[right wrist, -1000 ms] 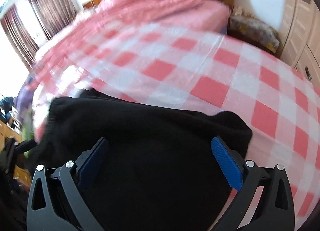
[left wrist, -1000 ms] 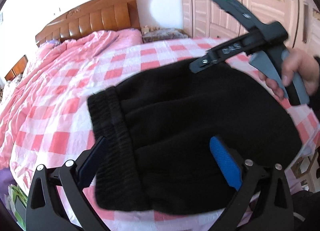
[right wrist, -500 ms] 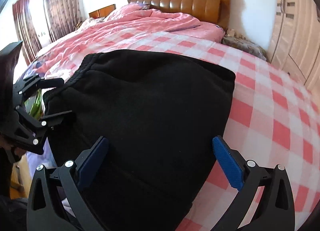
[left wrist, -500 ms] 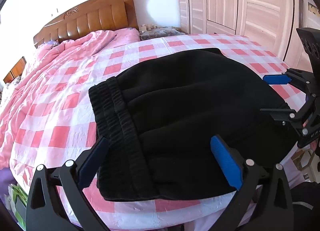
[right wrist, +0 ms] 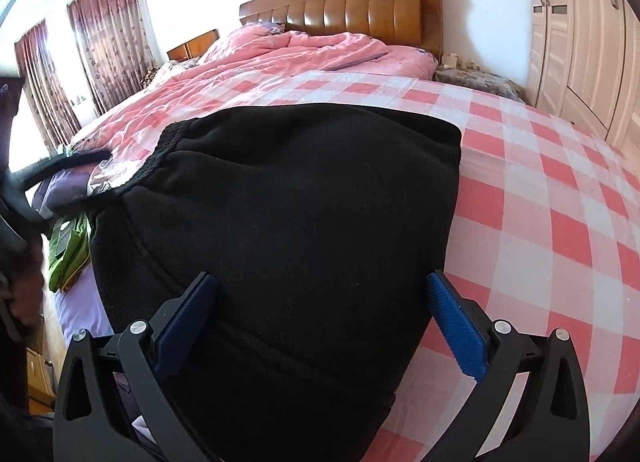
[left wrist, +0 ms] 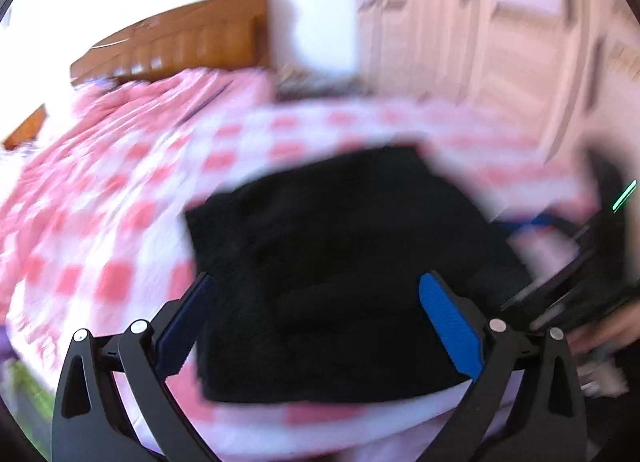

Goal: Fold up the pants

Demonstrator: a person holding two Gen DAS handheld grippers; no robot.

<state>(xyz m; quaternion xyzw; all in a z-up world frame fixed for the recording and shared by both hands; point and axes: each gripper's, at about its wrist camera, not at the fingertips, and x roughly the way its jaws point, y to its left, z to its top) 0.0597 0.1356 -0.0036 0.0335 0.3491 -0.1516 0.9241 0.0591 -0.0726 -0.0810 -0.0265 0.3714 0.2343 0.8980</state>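
Note:
Black fleece pants (right wrist: 304, 202) lie folded into a compact stack on the pink checked bedsheet (right wrist: 540, 190), elastic waistband at the left side. My right gripper (right wrist: 320, 302) hovers open just above their near edge, nothing between the blue pads. In the blurred left wrist view the same pants (left wrist: 340, 262) lie ahead of my left gripper (left wrist: 316, 310), which is open and empty above the near part. The other gripper (left wrist: 592, 262), held by a hand, shows at the right edge there.
A crumpled pink quilt (right wrist: 280, 58) and wooden headboard (right wrist: 352, 6) lie at the far end of the bed. Pale wardrobe doors (right wrist: 580, 22) stand on the right, curtains (right wrist: 108, 38) on the left. Green cloth (right wrist: 68, 254) lies on the floor beside the bed.
The left wrist view has become blurred with fast motion and the pants look farther off. The right gripper has drawn back slightly. Both stayed open.

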